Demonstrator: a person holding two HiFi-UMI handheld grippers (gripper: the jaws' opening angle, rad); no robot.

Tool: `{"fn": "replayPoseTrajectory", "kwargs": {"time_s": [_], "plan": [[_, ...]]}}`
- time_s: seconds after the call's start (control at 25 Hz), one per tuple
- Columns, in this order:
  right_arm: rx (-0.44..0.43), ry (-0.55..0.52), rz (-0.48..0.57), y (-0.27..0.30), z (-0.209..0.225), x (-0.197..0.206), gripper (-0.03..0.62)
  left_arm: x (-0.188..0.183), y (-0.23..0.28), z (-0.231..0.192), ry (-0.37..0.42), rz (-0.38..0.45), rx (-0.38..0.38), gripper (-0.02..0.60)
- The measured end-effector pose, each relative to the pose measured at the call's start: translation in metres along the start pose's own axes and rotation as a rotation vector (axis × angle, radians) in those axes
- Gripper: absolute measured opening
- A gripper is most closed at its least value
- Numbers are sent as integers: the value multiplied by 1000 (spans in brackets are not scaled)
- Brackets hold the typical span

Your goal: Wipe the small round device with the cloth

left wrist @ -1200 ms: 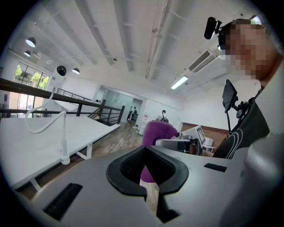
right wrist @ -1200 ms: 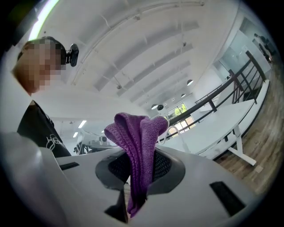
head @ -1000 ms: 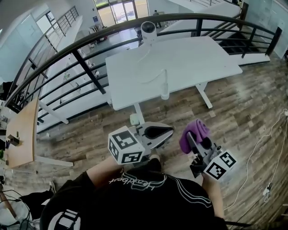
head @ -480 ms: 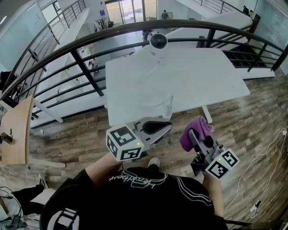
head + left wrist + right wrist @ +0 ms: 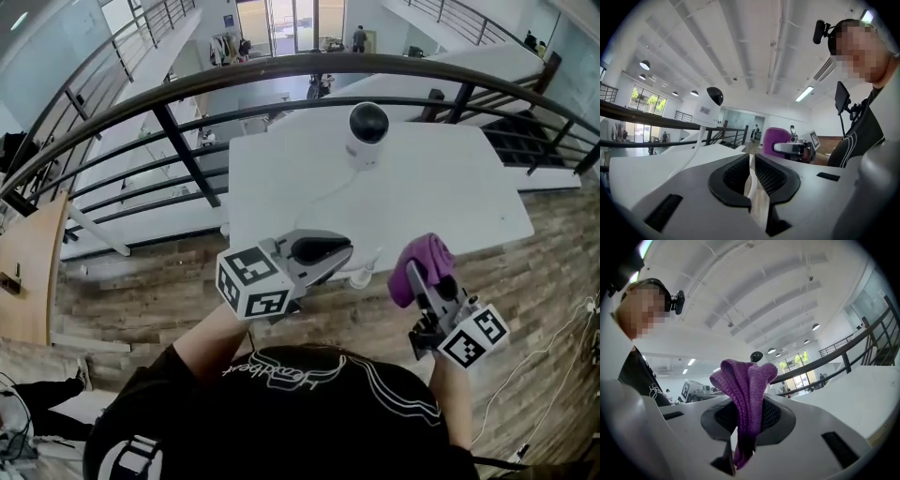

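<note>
The right gripper [image 5: 419, 281] has its tips buried in the purple cloth [image 5: 420, 262] and is clamped tight on it. The cloth runs lengthwise along the jaws and bunches out past them. The left gripper [image 5: 330, 251] is just opening, a thin slit with nothing in it. The small round device [image 5: 367, 127] stands upright on the white table [image 5: 450, 187], upper middle of the head view. Its dark face is turned upward, and it is well apart from both grippers.

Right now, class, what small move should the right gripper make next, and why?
Probably carry the right gripper forward toward the device. It is shut on the cloth, but the cloth sits over the table's near edge, apart from the device.
</note>
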State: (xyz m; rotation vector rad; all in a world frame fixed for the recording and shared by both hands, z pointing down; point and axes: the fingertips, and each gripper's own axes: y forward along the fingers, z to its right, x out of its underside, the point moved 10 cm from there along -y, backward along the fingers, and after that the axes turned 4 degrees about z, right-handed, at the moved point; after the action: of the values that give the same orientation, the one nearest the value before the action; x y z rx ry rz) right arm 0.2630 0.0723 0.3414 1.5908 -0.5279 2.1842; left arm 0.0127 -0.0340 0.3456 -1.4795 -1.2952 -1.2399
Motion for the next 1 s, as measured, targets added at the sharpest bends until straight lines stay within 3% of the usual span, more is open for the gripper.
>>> {"fn": "replayPoseTrajectory", "kwargs": {"time_s": [0.36,0.72,1.0], "plan": [[-32,-1,14,23,15,-2,58,-1,1,-41,62,-86,-60,124],[-63,23,8,47,50,-6,58,-12,21,-96,125,-128,-138,135],[-86,49,-5,76,85,-13,58,-9,54,-142,178,-229,-133,136]]}}
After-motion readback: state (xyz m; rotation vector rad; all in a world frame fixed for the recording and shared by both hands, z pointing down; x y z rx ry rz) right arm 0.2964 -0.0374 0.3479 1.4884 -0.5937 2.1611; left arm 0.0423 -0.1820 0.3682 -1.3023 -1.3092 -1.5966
